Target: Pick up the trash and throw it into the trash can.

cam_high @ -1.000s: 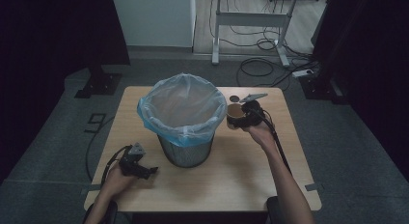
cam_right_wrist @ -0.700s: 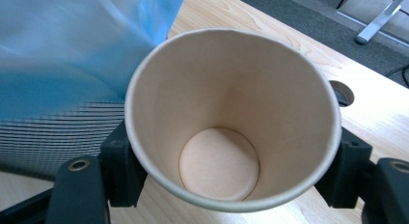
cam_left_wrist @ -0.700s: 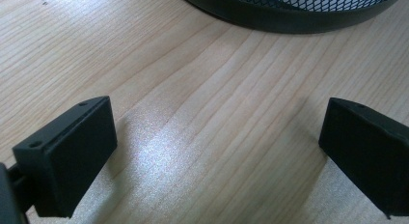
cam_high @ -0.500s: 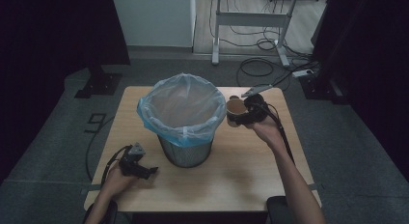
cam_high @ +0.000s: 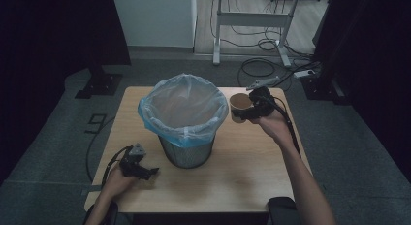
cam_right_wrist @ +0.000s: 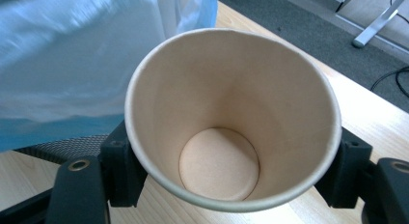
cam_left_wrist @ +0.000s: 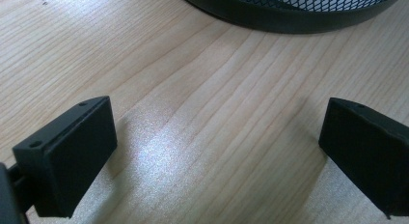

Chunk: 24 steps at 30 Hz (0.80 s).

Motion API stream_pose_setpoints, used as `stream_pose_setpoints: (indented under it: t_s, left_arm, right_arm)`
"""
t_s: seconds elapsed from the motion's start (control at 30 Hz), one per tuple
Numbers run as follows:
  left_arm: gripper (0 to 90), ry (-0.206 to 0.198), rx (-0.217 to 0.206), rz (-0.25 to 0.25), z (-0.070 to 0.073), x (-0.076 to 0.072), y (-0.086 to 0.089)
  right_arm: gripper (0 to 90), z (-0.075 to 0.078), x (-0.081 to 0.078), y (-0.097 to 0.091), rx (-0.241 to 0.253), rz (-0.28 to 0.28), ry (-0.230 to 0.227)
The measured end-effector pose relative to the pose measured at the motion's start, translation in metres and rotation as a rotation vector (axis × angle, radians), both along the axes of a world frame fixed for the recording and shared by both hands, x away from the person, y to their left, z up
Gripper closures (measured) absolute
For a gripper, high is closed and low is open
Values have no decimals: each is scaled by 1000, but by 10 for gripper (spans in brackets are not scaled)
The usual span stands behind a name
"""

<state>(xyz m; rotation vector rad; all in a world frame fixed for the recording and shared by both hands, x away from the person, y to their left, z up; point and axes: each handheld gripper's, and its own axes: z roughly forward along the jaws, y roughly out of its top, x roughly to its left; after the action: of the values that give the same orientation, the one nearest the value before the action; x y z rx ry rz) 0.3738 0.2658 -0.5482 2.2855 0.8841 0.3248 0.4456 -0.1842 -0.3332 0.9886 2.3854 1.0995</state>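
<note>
**A:** Paper cup (cam_right_wrist: 231, 122) front and centre in the right gripper view, brown, open mouth toward the lens, round bottom visible and nothing inside. Clamped from both sides by the right gripper (cam_right_wrist: 231, 183), a black jaw pressed against each wall low in the frame. In the high view, same cup (cam_high: 238, 104) sitting right of centre, up off the table (cam_high: 252, 176), just beside the rim of the bin (cam_high: 186, 154) but not over the opening. Touching the bag or not? Can't tell from up there.

**B:** Looks apart, barely. Right gripper (cam_high: 242, 113) pointing left toward the bin, right hand (cam_high: 274, 125) behind it, forearm running down to the bottom edge, cable trailing alongside. Cup tilted, mouth angled back toward the gripper camera.

**A:** Yep. Bin itself dead centre of the table, black mesh, lined with a pale blue bag (cam_high: 183, 108) folded out over the rim. Same bag (cam_right_wrist: 87, 55) across the upper left of the right gripper view, mesh peeking out under it.

**B:** And the other side?

**A:** Left gripper (cam_high: 151, 170) lower left in the high view, resting low on the wood, left hand (cam_high: 116, 181) behind it. Jaws wide apart in the left gripper view, bare wood grain (cam_left_wrist: 202, 137) between them, gripping nothing. Bin's dark base (cam_left_wrist: 289, 14) curving across the top of that frame.

**B:** Grey floor all round, white desk legs (cam_high: 252, 21) and cables at the top.
</note>
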Motion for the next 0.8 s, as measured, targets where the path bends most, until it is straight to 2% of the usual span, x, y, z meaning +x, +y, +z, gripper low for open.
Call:
stream_pose_setpoints:
  t_s: [0.3,0.33,0.37,0.67,0.8]
  left_arm:
    - [0,0,0,0,0,0,0]
    - [0,0,0,0,0,0,0]
    - [0,0,0,0,0,0,0]
    - [0,0,0,0,0,0,0]
    - [0,0,0,0,0,0,0]
  right_arm:
    - [263,27,-6,2,20,21,-12]
    - [263,34,-7,2,22,20,-16]
    - [263,34,-7,2,22,20,-16]
    - [263,66,-10,4,65,42,-21]
    - [263,76,-11,8,76,55,-22]
